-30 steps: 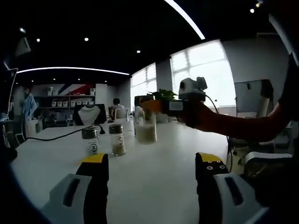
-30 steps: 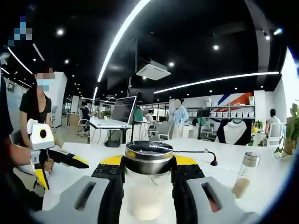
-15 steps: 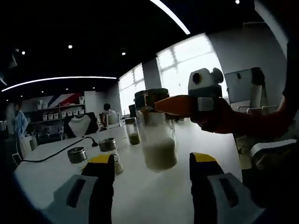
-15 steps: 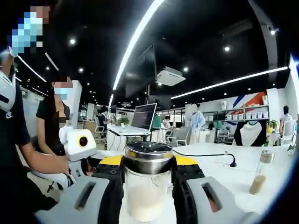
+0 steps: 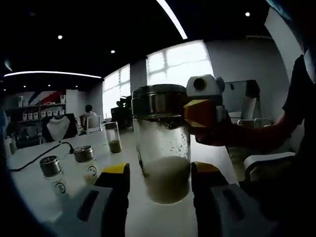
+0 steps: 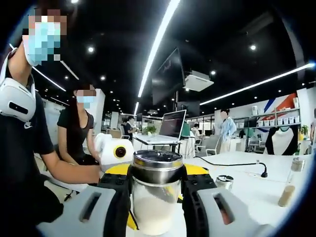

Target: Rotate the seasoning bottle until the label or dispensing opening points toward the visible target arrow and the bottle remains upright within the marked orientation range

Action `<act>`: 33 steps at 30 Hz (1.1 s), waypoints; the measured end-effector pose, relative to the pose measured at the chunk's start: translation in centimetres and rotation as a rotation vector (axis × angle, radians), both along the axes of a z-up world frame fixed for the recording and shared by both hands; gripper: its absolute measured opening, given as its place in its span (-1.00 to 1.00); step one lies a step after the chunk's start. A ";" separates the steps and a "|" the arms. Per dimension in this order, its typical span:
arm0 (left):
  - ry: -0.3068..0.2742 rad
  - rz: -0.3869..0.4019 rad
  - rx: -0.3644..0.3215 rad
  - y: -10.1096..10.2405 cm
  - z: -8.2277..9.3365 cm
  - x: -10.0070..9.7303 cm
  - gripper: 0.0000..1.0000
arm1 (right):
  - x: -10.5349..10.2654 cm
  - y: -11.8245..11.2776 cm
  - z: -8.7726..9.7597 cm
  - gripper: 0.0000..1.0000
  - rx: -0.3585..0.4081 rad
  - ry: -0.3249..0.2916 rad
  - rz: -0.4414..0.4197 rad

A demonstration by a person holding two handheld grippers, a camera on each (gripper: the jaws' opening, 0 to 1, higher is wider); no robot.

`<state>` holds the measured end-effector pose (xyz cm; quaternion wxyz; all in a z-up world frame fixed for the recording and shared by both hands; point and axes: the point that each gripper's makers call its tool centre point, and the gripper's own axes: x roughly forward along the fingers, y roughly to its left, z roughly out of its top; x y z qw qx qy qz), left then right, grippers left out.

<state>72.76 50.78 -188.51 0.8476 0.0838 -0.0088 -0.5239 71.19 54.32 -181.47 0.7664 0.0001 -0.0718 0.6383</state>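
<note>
- Where the left gripper view looks along its own jaws, the left hand-held gripper (image 5: 159,173) stands released, its yellow-tipped jaws spread to either side of the seasoning bottle (image 5: 162,143) without visibly touching it.
- The seasoning bottle is upright above the white bench (image 5: 44,197), with a metal lid and pale powder filling its lower part.
- The right hand-held gripper (image 5: 200,112) enters from the right, held by a hand (image 5: 224,134), with an orange jaw against the bottle just below the lid.
- On the bench to the left stand two small jars (image 5: 69,165) with metal lids, and farther back a slim tube (image 5: 113,138) with brownish contents; a black cable (image 5: 39,154) runs across the bench.
- In the right gripper view, the right hand-held gripper (image 6: 157,185) is clenched on the seasoning bottle (image 6: 157,192), both jaws pressed to the glass just beneath the metal lid.
- The left hand-held gripper (image 6: 116,155) appears at the left behind the bottle, its yellow tips near the bottle's base.
- A person in a black shirt (image 6: 22,133) fills the left edge, and another person (image 6: 79,138) sits behind.
- To the right, on the bench (image 6: 247,182), lie a small jar (image 6: 224,181), a slim tube (image 6: 290,187) and a cable (image 6: 232,165); a laptop (image 6: 173,126) stands on a far table.
</note>
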 end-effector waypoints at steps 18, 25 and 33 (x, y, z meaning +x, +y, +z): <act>-0.009 0.340 0.057 1.4 -0.4 2.5 -0.16 | 2.7 0.2 -0.6 -0.25 0.065 0.021 -0.294; -0.047 0.437 0.055 2.1 0.0 3.0 -0.17 | 3.6 0.8 -0.6 -0.21 0.082 0.021 -0.424; -0.067 0.515 0.077 2.9 -0.4 3.4 -0.17 | 4.2 1.2 -1.2 -0.22 0.069 0.071 -0.501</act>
